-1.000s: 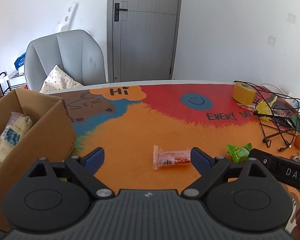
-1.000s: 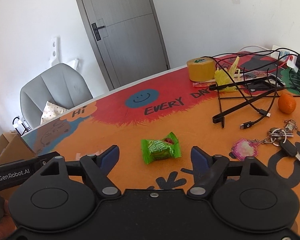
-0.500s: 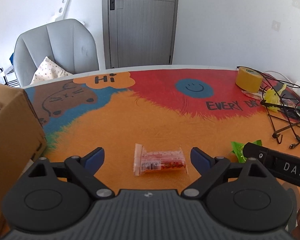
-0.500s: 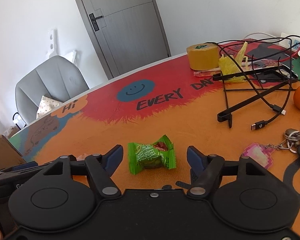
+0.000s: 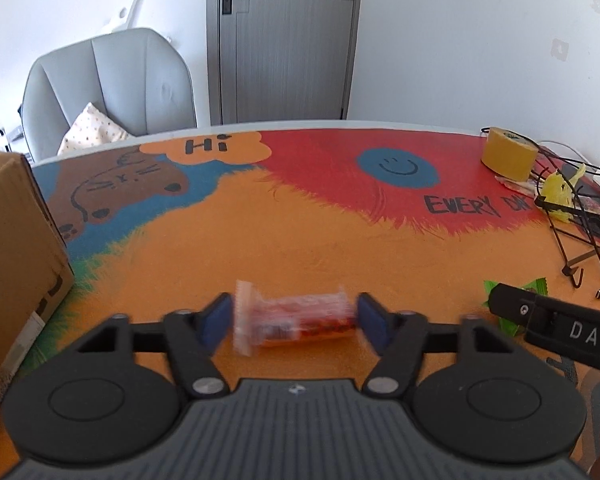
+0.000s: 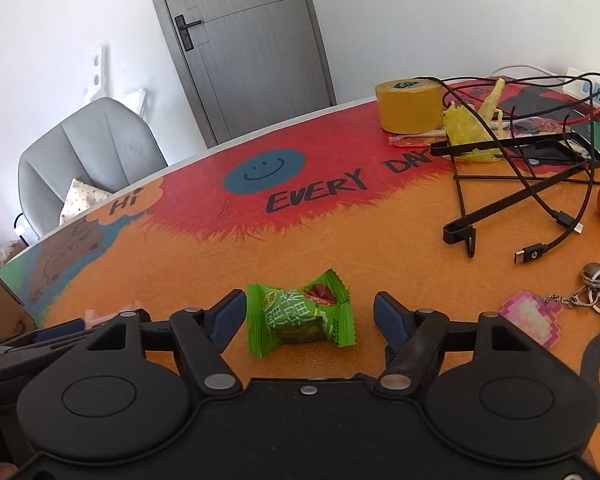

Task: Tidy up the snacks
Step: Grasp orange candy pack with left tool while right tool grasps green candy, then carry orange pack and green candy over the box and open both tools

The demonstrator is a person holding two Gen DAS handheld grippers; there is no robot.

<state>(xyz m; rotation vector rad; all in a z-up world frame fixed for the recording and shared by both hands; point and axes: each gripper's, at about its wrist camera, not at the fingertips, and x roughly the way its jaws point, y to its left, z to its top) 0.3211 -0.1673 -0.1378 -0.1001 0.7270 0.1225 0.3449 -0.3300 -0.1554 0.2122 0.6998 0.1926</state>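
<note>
Colourful tabletop (image 5: 300, 240), left gripper (image 5: 294, 322) closing around red snack (image 5: 300, 318), right gripper (image 6: 310, 318) apart beside green candy (image 6: 300, 316)

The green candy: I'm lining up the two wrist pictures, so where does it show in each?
Left wrist: green candy at the right edge, mostly hidden behind the right gripper's black body.
Right wrist: it lies low in the middle, between the right gripper fingers, gaps on both sides.
Shared landmark: the yellow tape roll on the table's far right, also in the right wrist view.
</note>
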